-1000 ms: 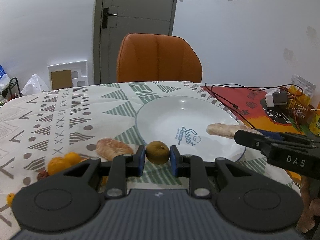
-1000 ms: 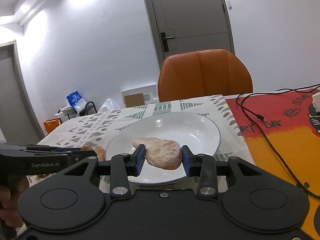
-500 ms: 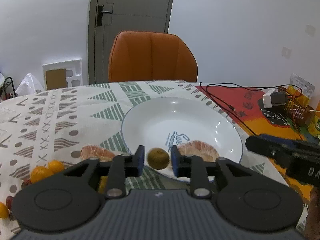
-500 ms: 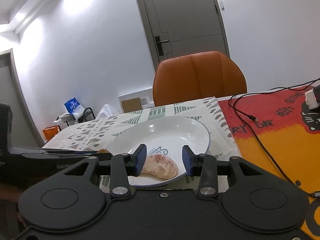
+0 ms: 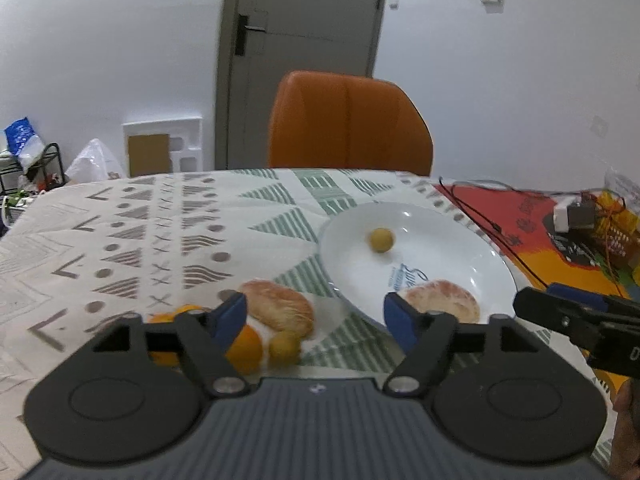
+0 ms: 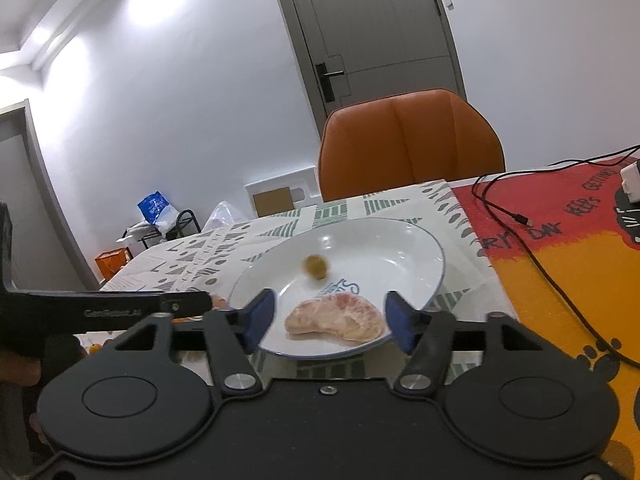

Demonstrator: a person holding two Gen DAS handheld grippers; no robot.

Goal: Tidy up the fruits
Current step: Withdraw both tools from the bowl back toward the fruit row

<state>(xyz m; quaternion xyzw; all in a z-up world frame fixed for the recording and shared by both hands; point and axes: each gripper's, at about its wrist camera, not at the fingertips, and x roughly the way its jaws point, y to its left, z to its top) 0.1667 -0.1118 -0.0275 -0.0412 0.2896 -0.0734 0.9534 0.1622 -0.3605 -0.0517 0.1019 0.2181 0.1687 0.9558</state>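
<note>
A: What is sitting on the table (image 5: 132,232), starting with the biggest thing?

B: A white plate (image 5: 452,240) is lying on the patterned cloth, with an orange chair (image 5: 348,124) standing behind the table. A peeled pomelo piece (image 6: 336,318) is resting at the plate's near rim, and a small green fruit (image 6: 316,266) is lying nearer the middle, blurred.

A: And off the plate?

B: A 2nd pomelo piece (image 5: 278,312) is lying on the cloth just left of the plate, with oranges (image 5: 246,348) and another small green fruit (image 5: 284,346) beside it.

A: What are the grippers doing?

B: The left gripper (image 5: 316,316) is standing released, its jaws having just been opening, nothing pressed between them. The right gripper (image 6: 328,320) has likewise just been opening, framing the pomelo piece without touching it
</note>
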